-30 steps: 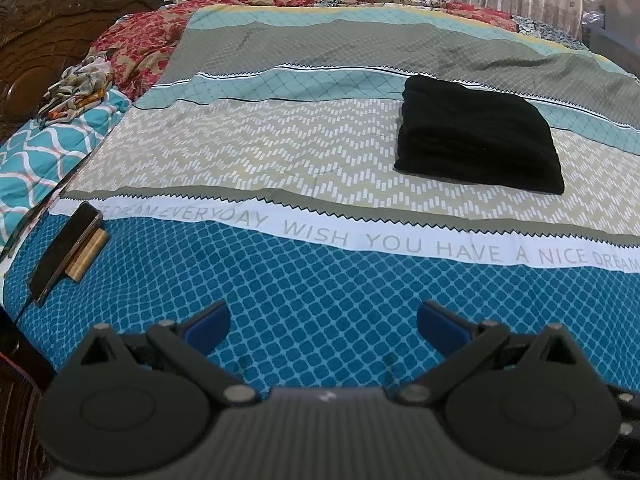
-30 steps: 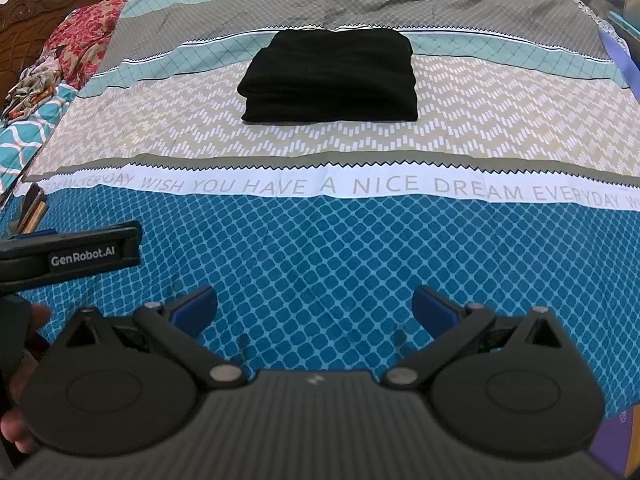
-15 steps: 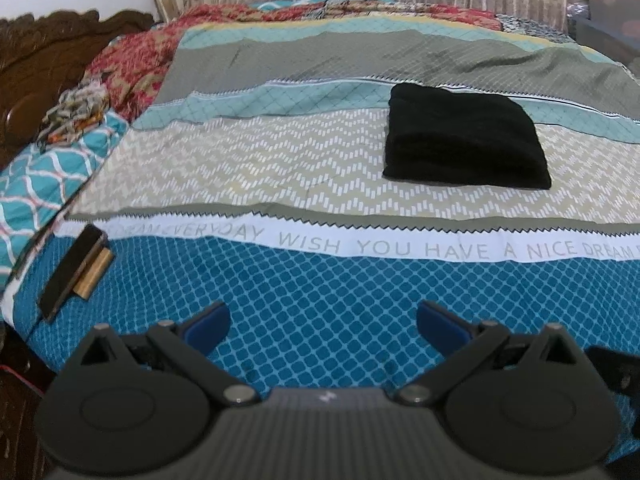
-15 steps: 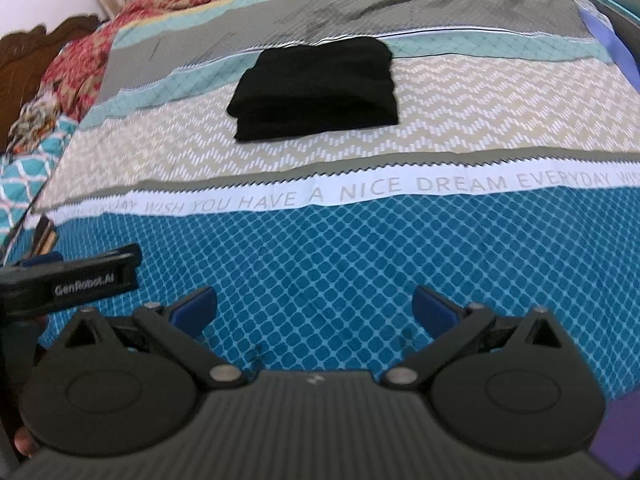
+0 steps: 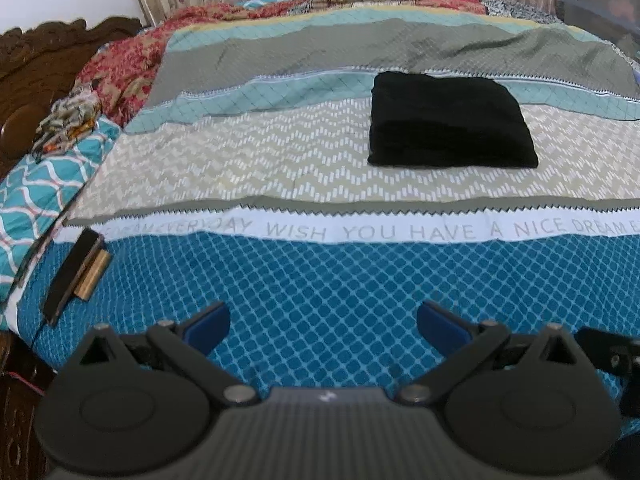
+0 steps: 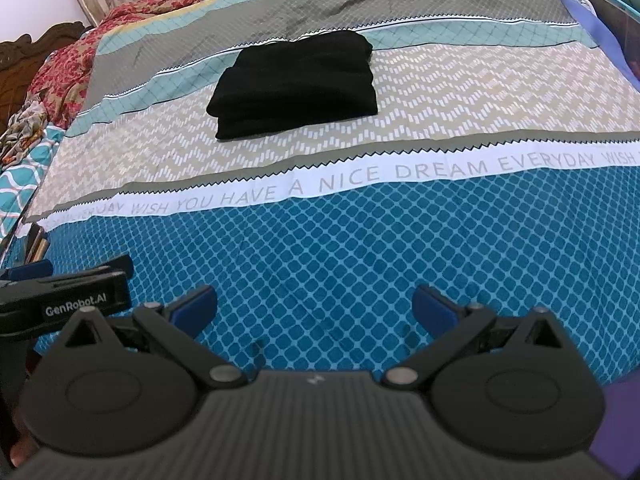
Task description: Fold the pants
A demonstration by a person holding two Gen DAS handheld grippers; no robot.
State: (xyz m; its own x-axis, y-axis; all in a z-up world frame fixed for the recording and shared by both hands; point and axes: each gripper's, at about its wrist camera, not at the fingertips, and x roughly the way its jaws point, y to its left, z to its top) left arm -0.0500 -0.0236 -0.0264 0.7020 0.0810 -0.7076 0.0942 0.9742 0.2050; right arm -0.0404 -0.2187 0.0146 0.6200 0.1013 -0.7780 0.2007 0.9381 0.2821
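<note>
The words on my bedspread (image 5: 320,280) run off both sides, so I can't read them all. My black pants (image 5: 448,120) sit folded in a pile far up the bed, well past my tools. My left gripper (image 5: 323,322) and right gripper (image 6: 314,306) are both wide apart, holding nothing.

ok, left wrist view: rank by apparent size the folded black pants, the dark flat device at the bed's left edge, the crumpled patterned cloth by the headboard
1. folded black pants, clearly largest
2. dark flat device and crumpled patterned cloth: look alike in size; the device sits nearer the camera, so unranked.
</note>
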